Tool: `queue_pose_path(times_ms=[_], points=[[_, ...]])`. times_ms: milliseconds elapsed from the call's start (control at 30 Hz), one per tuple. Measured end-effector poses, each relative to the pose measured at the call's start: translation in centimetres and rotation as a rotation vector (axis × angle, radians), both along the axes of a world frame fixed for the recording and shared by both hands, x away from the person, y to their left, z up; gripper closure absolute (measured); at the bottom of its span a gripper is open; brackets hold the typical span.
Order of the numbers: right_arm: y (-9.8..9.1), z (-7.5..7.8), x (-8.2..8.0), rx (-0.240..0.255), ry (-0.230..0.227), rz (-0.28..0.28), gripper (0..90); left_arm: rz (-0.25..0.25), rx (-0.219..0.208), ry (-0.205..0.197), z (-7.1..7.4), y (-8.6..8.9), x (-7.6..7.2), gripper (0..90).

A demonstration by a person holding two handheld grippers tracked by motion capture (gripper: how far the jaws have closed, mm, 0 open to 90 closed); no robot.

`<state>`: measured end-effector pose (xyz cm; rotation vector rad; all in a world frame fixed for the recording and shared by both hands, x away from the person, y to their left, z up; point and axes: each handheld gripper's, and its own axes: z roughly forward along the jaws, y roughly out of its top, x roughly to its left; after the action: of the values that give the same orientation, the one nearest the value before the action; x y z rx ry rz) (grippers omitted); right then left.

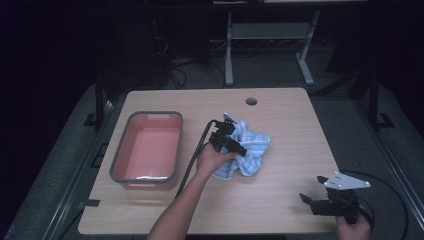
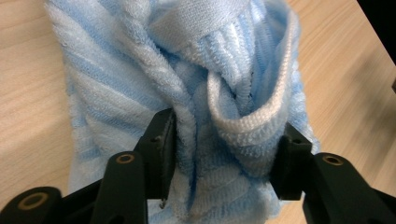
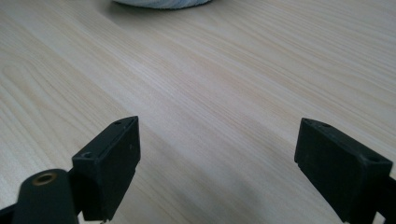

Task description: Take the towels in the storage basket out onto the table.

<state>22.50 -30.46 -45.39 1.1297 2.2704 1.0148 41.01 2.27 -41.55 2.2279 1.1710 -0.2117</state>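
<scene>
Left gripper (image 1: 239, 149): bunched blue-striped towel (image 1: 248, 147) packs the gap between its jaws and lies ahead of them; bare table (image 1: 285, 112) beyond and on both sides of the cloth. Pink basin (image 1: 148, 148) near, to its left, raised rim blocking low passage.

Right gripper (image 3: 217, 161): jaws wide apart, bare wood between and ahead; towel edge (image 3: 161, 3) far ahead.

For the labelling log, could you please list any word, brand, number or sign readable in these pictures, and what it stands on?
None: no readable text stands on anything.
The blue striped towel, the pink tub, the wooden table, the left gripper and the right gripper bear no print, label or number.
</scene>
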Motion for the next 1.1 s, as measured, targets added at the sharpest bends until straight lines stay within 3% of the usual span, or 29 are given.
queue_pose_path(times_ms=[467,1100], points=[[0.0,0.0,0.1,-0.007,-0.005,0.001,13.7,0.018,-0.057,-0.037,0.7,1.1,-0.5,35.7],[0.2,0.0,0.2,-0.011,0.002,0.0,13.7,0.026,-0.109,-0.077,1.1,2.8,-1.9,33.4]])
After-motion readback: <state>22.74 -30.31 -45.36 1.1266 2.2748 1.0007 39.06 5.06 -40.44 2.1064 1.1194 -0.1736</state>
